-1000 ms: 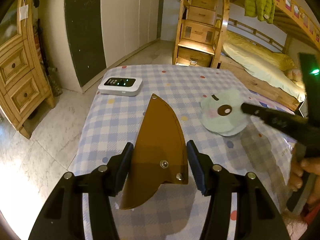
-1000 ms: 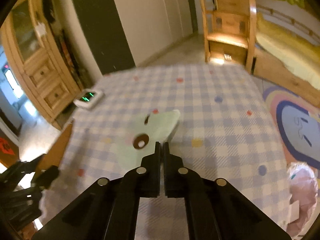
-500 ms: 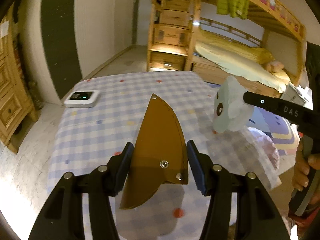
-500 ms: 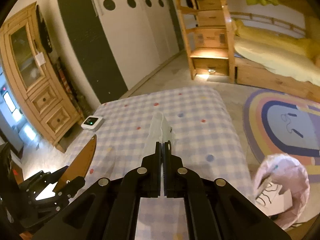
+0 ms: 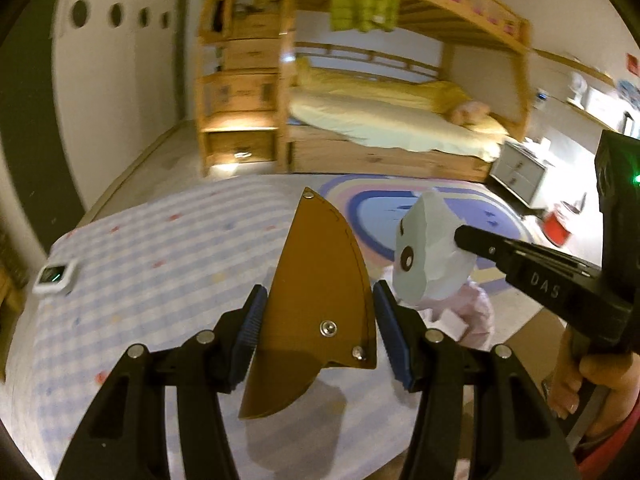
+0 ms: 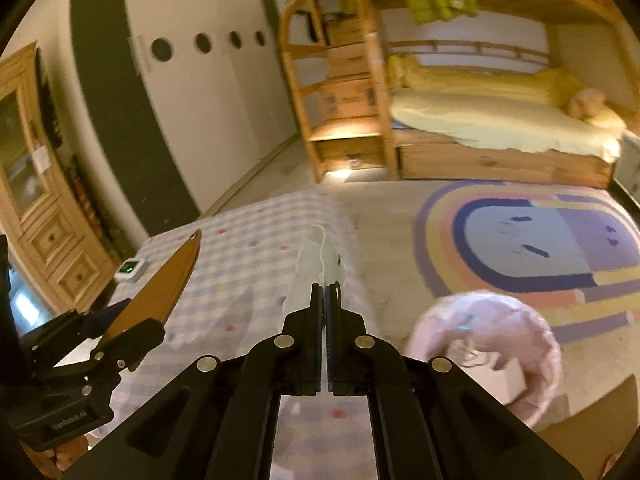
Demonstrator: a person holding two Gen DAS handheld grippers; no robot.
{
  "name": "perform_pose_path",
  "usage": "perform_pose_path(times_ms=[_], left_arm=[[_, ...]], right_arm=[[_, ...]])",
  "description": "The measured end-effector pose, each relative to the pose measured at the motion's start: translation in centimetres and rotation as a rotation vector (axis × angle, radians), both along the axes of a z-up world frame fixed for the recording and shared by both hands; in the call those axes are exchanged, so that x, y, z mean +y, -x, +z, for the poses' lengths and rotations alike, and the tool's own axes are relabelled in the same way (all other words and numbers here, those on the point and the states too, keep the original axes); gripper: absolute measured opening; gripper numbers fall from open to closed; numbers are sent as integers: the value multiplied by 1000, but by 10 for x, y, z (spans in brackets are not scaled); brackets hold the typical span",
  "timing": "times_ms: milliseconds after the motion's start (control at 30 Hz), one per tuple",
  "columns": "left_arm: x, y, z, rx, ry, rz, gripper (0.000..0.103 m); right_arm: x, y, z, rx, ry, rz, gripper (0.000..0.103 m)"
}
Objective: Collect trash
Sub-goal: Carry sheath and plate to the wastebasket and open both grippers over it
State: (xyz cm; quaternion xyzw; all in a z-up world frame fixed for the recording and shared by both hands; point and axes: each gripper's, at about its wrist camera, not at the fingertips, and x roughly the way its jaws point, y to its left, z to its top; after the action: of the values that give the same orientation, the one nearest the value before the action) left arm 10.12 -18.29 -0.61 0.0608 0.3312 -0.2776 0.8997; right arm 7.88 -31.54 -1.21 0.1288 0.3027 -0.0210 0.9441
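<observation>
My right gripper is shut on a crumpled pale green paper with a brown ring printed on it. The paper hangs in the air off the table's right edge. In the left wrist view the same paper sits at the tip of the right gripper, above a pink-lined bin. My left gripper is shut on a flat brown plate with a pointed tip, seen edge-on as the brown plate at the left of the right wrist view. The bin stands low right of the right gripper, with scraps inside.
A table with a blue checked cloth lies to the left, with a small white device showing a green light at its far left. A striped oval rug covers the floor beyond the bin. A wooden bunk bed fills the back. A hand grips the right tool.
The right gripper has lifted the green paper off the table and carried it right, to above the bin. The left gripper has swung right too, with the brown plate in its jaws.
</observation>
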Motion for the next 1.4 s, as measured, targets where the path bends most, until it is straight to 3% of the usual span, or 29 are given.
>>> perform_pose_path(times_ms=[200,333,633,733,800,867,1033,1233,1400], left_arm=[[-72,5,-9,1,1,-137,53],[-116,1,-20,47,10,-212,53],[-173,-22,-40,104,11,-285,54],[-183,-30,-36,105,36,-292,57],[-183,-32,-31,100,50,-278,73],[-177,-36,-25,96,69,-257,75],[-151,-35,-20,84,74,-197,77],[-110,-28,-16,64,19,-91,89],[-65,-12,6,27,-14,2,95]], right_arm=[[-56,28,-10,19,2,-123,1],[-89,39,-23,51,-4,-189,1],[-140,29,-58,116,-37,-247,2],[-152,18,-66,134,-48,-252,8],[-156,16,-69,137,-55,-269,33],[-156,19,-67,127,-50,-292,42],[-146,36,-60,129,-70,-305,43],[-124,66,-40,113,-81,-271,52],[-93,86,-5,72,-48,-223,74]])
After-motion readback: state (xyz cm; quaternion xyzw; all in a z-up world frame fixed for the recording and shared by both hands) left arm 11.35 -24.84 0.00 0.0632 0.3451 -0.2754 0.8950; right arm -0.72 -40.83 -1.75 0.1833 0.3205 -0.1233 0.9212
